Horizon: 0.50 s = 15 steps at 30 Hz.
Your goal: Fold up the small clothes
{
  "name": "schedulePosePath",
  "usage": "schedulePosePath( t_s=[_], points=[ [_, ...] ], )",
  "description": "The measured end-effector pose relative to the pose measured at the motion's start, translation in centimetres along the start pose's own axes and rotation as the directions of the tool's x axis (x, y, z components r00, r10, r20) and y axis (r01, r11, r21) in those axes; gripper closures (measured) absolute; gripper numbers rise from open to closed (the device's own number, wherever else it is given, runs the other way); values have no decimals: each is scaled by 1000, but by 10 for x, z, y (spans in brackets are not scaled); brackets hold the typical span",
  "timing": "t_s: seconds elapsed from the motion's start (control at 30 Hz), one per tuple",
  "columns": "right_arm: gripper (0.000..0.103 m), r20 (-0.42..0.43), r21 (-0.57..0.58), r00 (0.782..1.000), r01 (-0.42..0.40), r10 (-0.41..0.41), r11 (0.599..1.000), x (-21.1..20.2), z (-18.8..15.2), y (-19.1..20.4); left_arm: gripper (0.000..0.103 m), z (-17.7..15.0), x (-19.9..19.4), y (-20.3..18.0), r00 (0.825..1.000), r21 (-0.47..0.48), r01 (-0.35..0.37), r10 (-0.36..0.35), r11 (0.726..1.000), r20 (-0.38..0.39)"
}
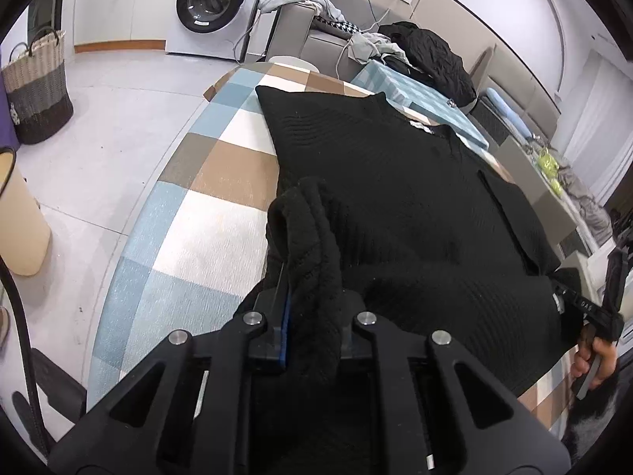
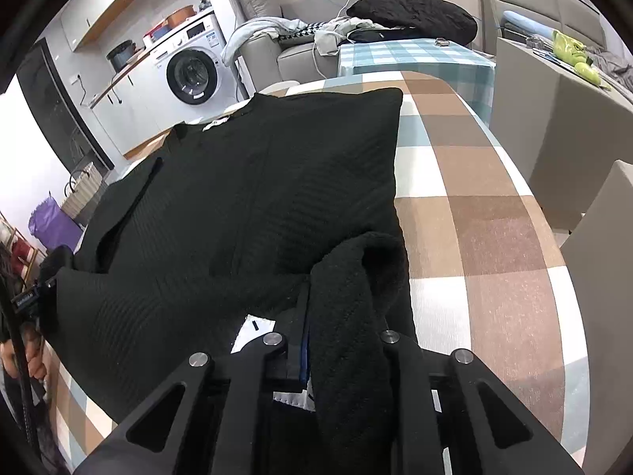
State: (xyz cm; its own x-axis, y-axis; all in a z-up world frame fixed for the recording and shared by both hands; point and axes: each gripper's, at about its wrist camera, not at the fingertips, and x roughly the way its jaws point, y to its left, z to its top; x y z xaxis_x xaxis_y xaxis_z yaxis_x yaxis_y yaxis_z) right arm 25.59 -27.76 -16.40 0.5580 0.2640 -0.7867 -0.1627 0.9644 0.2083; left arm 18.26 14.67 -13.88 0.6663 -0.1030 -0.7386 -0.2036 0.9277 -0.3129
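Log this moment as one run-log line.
step: fold start | left hand-held gripper: shut on black sweater hem | right hand-held gripper: shut on hem | sweater: flat on checked table

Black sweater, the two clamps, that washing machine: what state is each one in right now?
Black sweater: spread flat on the checked table, near corners bunched up.
Left gripper: shut on the sweater's corner.
Right gripper: shut on the other corner.
Washing machine: door closed.

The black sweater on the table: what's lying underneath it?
The black sweater lies on a checked tablecloth; a white sheet peeks out near its hem. Anything else beneath is covered.
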Motion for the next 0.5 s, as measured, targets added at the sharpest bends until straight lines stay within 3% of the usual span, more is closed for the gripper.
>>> schedulePosePath(
  t_s=[0.5],
  points=[
    [88,-37,-20,999,0,-1,1000,-40,-49,9,96,-38,-27,-5,999,54,9,-7,999,-38]
  ],
)
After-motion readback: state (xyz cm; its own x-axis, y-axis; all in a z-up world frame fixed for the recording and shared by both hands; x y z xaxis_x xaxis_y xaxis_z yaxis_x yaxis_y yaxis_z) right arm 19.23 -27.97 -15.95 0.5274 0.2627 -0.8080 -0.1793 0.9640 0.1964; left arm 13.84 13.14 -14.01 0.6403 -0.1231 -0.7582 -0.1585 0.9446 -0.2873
